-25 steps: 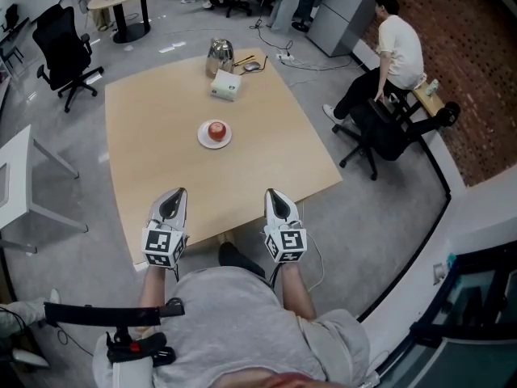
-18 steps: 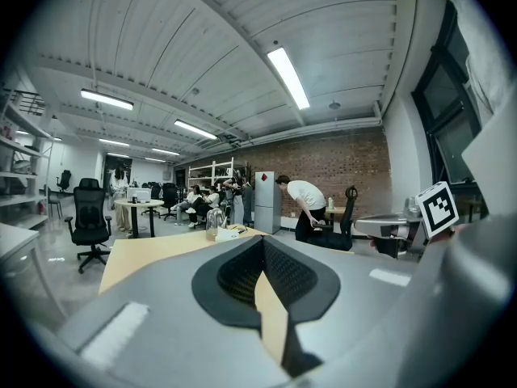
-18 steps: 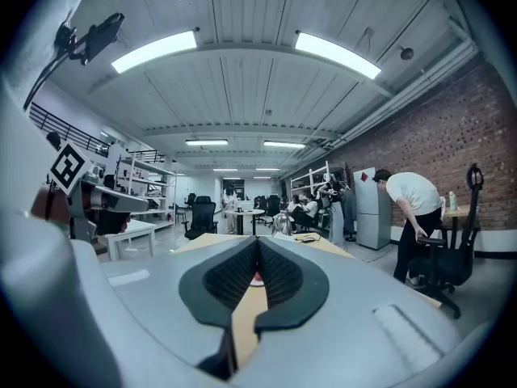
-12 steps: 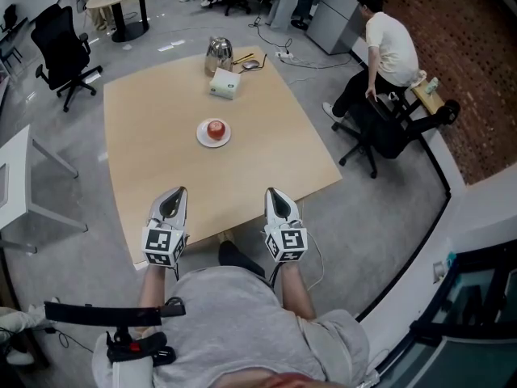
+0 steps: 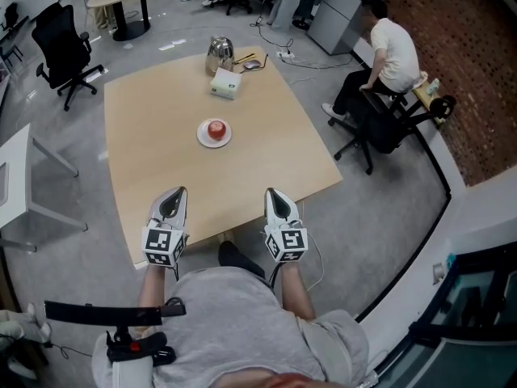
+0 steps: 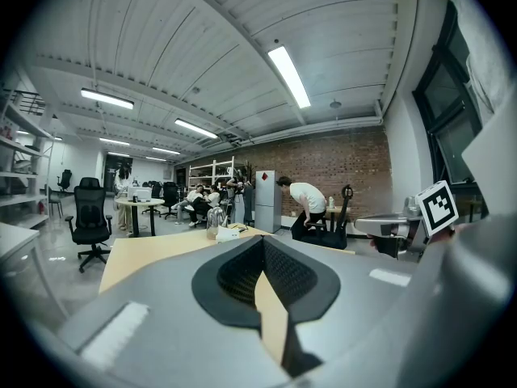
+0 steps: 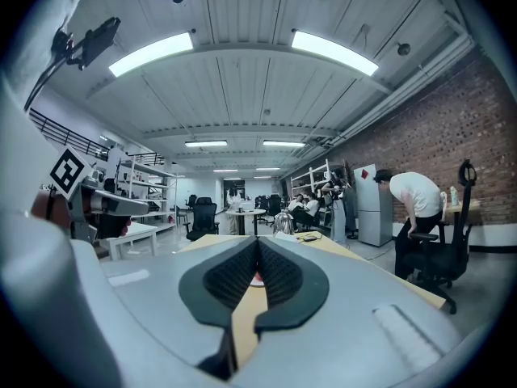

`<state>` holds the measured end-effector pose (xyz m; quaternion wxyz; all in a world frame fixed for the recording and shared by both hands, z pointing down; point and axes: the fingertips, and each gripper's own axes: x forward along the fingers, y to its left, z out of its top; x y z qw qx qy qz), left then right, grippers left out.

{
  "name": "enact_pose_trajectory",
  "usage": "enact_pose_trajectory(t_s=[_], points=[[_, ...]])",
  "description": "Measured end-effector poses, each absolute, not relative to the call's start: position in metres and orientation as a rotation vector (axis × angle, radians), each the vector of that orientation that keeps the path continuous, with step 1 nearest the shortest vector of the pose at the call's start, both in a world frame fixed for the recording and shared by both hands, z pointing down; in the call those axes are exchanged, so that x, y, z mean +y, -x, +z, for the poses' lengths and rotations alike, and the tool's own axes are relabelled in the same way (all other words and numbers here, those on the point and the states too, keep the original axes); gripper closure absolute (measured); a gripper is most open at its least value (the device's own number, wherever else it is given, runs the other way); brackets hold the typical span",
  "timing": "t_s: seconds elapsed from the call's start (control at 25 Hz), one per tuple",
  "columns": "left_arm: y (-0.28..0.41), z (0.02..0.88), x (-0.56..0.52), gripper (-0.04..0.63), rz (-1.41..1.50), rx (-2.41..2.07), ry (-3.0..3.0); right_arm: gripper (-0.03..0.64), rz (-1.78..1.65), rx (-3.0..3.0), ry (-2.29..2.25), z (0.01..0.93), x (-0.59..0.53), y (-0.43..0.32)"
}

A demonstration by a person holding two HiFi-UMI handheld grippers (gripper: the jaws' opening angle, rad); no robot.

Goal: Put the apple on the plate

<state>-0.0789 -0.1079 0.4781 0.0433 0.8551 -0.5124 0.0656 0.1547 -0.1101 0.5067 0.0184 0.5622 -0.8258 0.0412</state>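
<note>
Pale wood makes up the broad square table (image 5: 161, 168) that fills the middle of the head view, and near its centre a red apple (image 5: 216, 128) sits on a small round white plate (image 5: 202, 138), already resting in the dish and upright. At the near edge of the table the left tool (image 5: 172, 195) and the right tool (image 5: 277, 194) hover side by side, well apart from each other and well short of the plate, each pointing toward the far side. In the left gripper view the black ribbed pads meet at their tips with nothing between them, so that tool is closed and empty. The right gripper view shows the same: its pads are pressed together on nothing, and a sliver of red shows far beyond them on the tabletop. At the far edge of the table a shiny metal kettle (image 5: 220, 55) stands beside a white rectangular box (image 5: 225, 85), both well away from the plate. A black office chair (image 5: 66, 53) stands on the grey floor to the left, and a person in a white shirt (image 5: 397, 48) bends over another dark chair at the right, near a brick wall.
</note>
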Motion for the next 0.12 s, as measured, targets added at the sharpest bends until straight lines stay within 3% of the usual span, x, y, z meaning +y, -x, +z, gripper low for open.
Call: enact_pose_trajectory(t_s=[0.12], points=[[0.0779, 0.4775, -0.1079, 0.575, 0.203, -1.564, -2.616, 0.611, 0.130, -2.567, -1.747, 0.5055, -0.1103, -0.1546]])
